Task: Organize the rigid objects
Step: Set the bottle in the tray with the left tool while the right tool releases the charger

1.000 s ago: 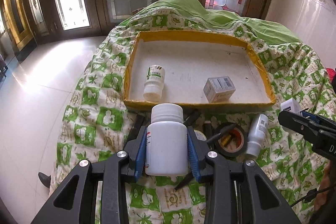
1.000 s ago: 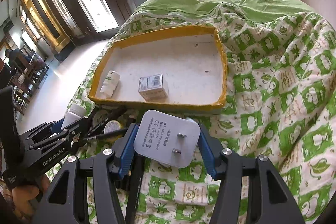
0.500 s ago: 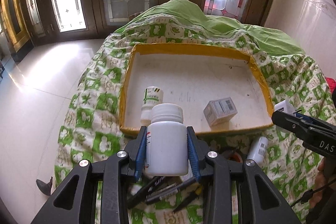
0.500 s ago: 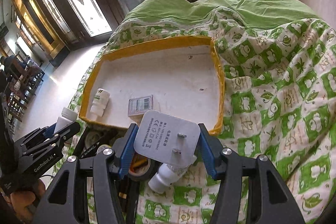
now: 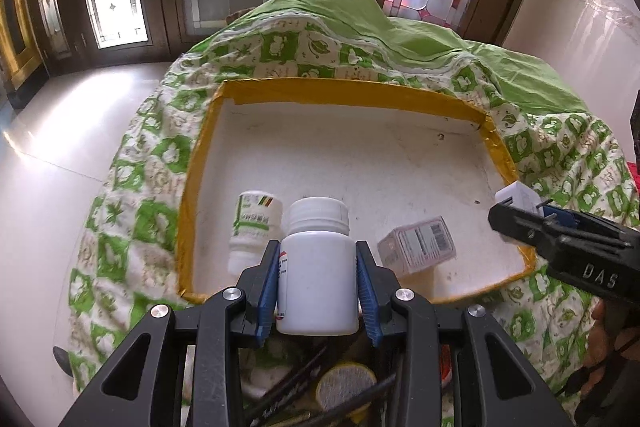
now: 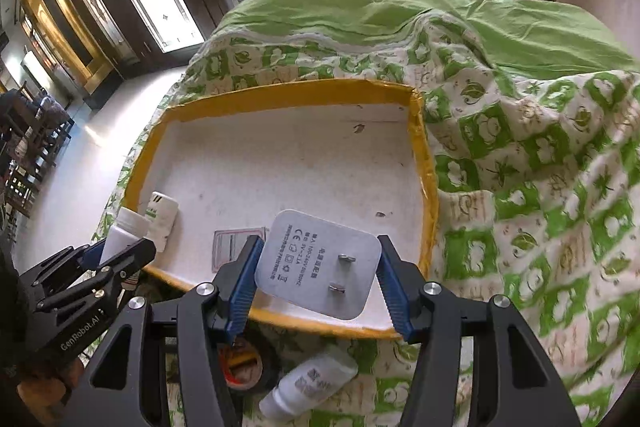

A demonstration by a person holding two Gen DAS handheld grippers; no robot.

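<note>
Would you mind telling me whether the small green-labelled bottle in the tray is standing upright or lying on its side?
On its side. The green-labelled bottle lies flat on the white floor of the tray, near its left wall, label facing up and its length along the floor.

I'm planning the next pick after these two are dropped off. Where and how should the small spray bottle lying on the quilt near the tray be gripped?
Grip the spray bottle across its round body, coming from above. It lies on its side on the quilt, cap pointing away from the tray, so the jaws should straddle the body crosswise, clear of the tape roll beside it.
</note>
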